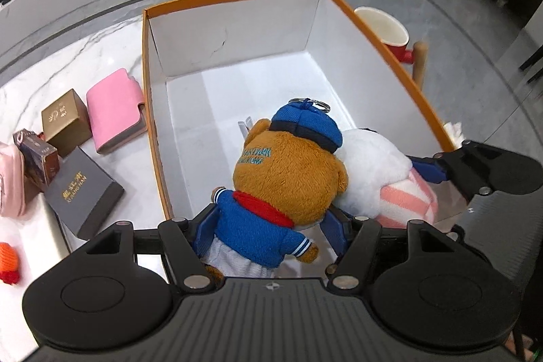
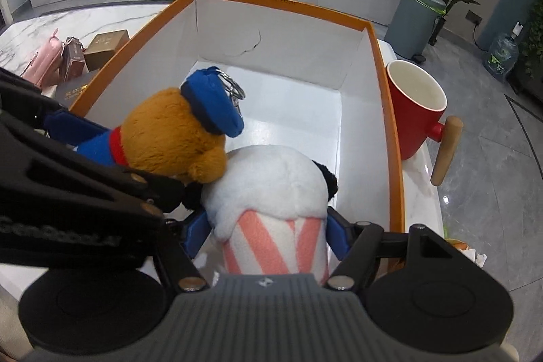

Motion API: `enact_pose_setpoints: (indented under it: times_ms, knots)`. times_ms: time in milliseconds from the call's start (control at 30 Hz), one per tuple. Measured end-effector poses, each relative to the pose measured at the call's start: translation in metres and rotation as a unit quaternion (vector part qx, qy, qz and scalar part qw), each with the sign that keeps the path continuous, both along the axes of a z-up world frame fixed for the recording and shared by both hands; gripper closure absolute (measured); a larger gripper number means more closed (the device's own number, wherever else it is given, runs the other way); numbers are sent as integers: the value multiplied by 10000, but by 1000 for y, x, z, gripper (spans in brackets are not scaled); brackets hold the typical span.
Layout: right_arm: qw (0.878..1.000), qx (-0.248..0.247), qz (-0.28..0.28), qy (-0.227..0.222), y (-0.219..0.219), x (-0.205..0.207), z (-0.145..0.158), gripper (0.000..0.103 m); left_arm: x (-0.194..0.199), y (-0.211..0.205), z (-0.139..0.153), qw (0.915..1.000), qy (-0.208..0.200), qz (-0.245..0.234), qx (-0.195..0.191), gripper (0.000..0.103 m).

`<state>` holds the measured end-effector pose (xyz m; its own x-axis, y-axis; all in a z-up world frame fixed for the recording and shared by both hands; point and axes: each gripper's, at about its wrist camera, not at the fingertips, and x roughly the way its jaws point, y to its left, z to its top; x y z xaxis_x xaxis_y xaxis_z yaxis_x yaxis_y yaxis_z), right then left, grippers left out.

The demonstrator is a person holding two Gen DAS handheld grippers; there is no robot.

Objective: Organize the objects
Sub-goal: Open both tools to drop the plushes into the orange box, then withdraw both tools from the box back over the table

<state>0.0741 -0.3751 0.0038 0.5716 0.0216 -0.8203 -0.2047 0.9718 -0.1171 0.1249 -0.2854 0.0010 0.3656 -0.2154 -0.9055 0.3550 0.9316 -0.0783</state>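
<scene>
Crowding the marble table [image 1: 85, 56] to the left of the box, we see a pink wallet [image 1: 113, 111], a gold carton [image 1: 66, 122], a dark flat case with gold lettering [image 1: 83, 192], a small patterned pack [image 1: 37, 160] and a pink pouch [image 1: 10, 178]. On the other side, a red mug [image 2: 415, 111] with a wooden handle stands just beside the orange wall.

We hold the brown bear [image 1: 288, 172], in blue cap and jacket, clamped at its body in our left gripper [image 1: 269, 226]. Our right gripper [image 2: 268, 231] is closed on the white plush [image 2: 271, 185] at its pink-striped lower part. The two toys press together, head against head, over the near end of the orange-rimmed box [image 2: 390, 111]. The left gripper's black frame crosses the right camera's view. The box's white floor lies bare beyond the toys.
</scene>
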Motion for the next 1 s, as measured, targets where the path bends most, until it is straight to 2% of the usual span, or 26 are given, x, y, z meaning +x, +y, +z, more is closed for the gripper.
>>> enact_pose_setpoints:
  times_ms: [200,267,333,400,533,567,667,1000]
  knots:
    - [9995,-161,57,270,0,8,-1,31,9,-5,-2,9990,232,-91,358,26]
    - [9991,-209,51,368,1,10,-1,31,10,-4,-2,9989,289,-56,369,24]
    - [9987,-286,32,412,2,10,0,29,9,-1,-2,9992,306,-20,275,21]
    - [9986,-344,-11,396,2,10,1,21,9,2,0,9994,329,23,114,18]
    - [9990,-222,-28,389,-4,8,7,18,10,9,5,9989,390,86,-263,6]
    - [9991,-192,-32,388,-5,7,8,13,9,10,6,9988,368,96,-320,4]
    - [9994,-106,34,339,-4,2,17,6,7,10,12,9988,290,95,-395,3]
    - [9994,-312,70,-116,9,-10,53,6,2,15,41,9972,-65,102,-737,3]
